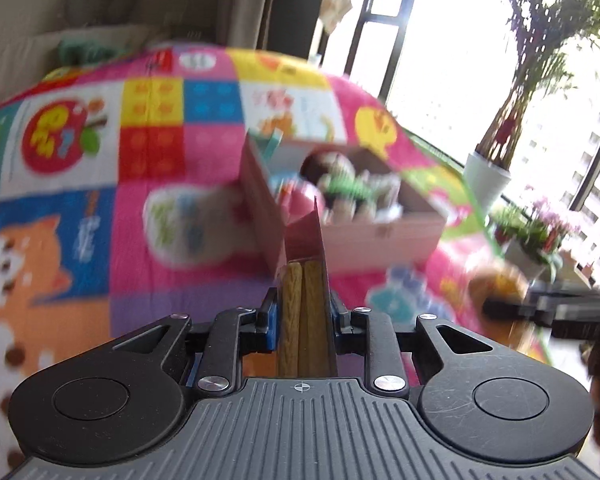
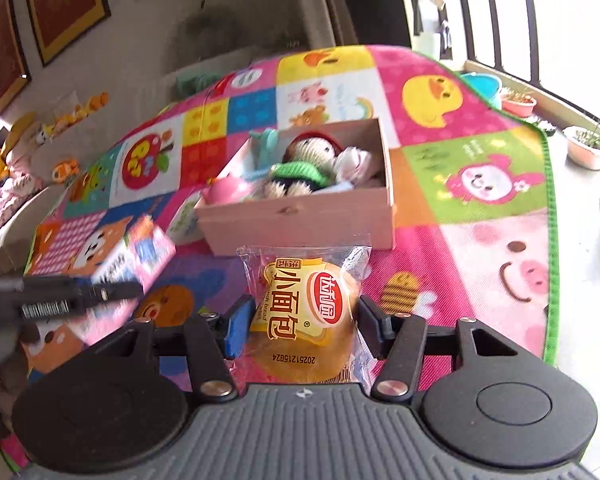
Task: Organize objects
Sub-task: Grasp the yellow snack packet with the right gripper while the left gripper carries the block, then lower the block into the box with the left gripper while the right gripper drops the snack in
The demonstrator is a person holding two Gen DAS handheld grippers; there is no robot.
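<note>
My left gripper (image 1: 303,308) is shut on a packet of brown stick snacks (image 1: 303,300) with a pink-red top, held above the mat in front of the wooden box (image 1: 380,232). My right gripper (image 2: 304,320) is shut on a wrapped small bread bun (image 2: 306,312), held just in front of the wooden box (image 2: 300,220). The box holds a knitted doll (image 2: 300,164), a pink cup (image 2: 228,190) and other soft toys. The left gripper also shows as a blurred black shape in the right wrist view (image 2: 60,296).
A colourful cartoon play mat (image 2: 480,200) covers the floor. A pink picture box (image 2: 112,252) lies left of the wooden box. Potted plants (image 1: 496,168) stand by the window on the right. Toys (image 2: 16,168) lie along the wall at left.
</note>
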